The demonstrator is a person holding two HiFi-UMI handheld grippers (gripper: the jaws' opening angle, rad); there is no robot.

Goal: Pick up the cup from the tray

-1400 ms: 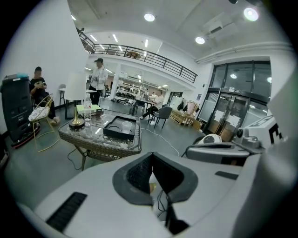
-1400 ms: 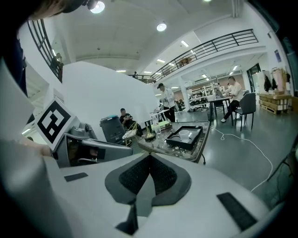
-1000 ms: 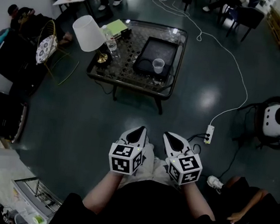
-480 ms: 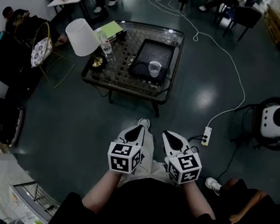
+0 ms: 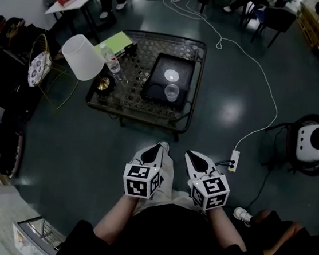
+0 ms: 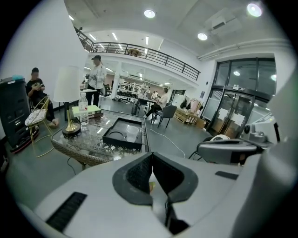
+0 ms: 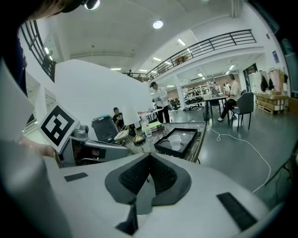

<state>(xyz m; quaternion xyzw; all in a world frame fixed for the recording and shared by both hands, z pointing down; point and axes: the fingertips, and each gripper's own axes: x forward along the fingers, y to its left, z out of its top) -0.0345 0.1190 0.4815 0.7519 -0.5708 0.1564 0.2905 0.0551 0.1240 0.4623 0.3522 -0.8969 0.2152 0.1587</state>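
Observation:
A clear plastic cup [image 5: 171, 92] stands upright in a black tray [image 5: 183, 68] on a glass-topped wicker table [image 5: 129, 100] ahead of me. Both grippers are held low in front of the body, well short of the table. The left gripper [image 5: 158, 147] is shut with nothing in it, and so is the right gripper [image 5: 190, 155]. The left gripper view shows its closed jaws [image 6: 152, 160] pointing toward the cup [image 6: 132, 134] and tray [image 6: 111, 139]. Past the right gripper [image 7: 149, 159], the cup [image 7: 175, 142] sits in the tray [image 7: 164, 148].
On the table's left stand a lamp with a white shade [image 5: 83, 57], a water bottle [image 5: 113, 65] and a green book [image 5: 117, 41]. A power strip [image 5: 233, 160] and white cable lie on the floor at right, near a round white machine [image 5: 318, 140]. People stand and sit beyond.
The table, tray and cup have come nearer and lower in the head view. Both grippers keep their place in front of the body and stay shut.

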